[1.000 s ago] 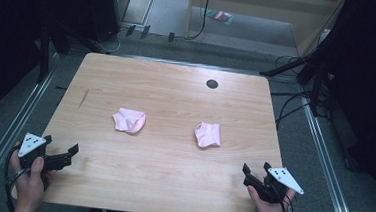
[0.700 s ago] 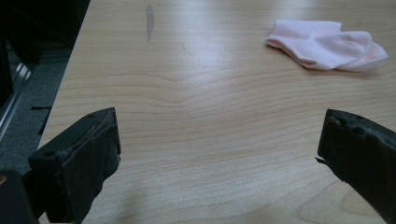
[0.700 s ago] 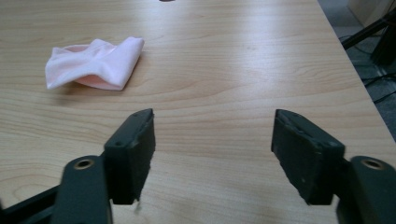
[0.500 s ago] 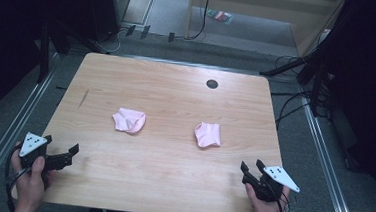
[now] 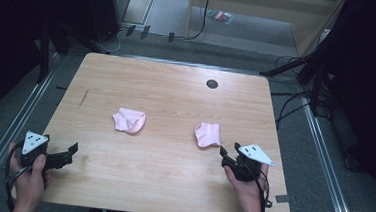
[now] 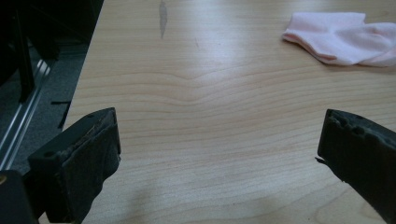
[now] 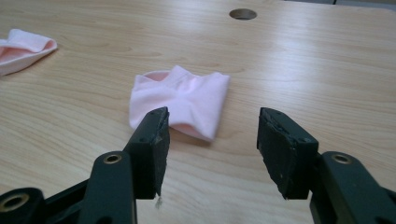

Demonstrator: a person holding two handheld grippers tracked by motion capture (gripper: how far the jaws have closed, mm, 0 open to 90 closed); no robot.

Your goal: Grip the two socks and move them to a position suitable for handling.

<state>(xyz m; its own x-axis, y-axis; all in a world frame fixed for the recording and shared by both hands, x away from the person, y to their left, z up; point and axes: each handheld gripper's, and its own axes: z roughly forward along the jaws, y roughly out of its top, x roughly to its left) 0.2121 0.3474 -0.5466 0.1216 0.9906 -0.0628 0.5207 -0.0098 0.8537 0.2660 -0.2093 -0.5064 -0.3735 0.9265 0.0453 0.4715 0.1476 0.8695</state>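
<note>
Two small folded pink socks lie on the wooden table [image 5: 160, 184]. The left sock [image 5: 129, 120] [image 6: 345, 37] lies far ahead and to the right of my left gripper [image 5: 71, 154] [image 6: 217, 154], whose jaws stand wide open over bare wood near the table's front left corner. The right sock [image 5: 207, 134] [image 7: 187, 100] sits just in front of my right gripper [image 5: 227, 151] [image 7: 212, 135]. That gripper is open and holds nothing, its tips a short way from the sock's near edge. The left sock [image 7: 21, 49] also shows at the far left of the right gripper view.
A round cable hole [image 5: 212, 83] [image 7: 243, 14] sits near the table's far edge. A dark streak [image 5: 84, 97] [image 6: 162, 16] marks the wood at the left. Metal rails [image 5: 8, 133], cables and dark equipment surround the table on the floor.
My right gripper has moved forward and left, up close to the right sock. The left gripper has barely shifted. Both socks lie where they were.
</note>
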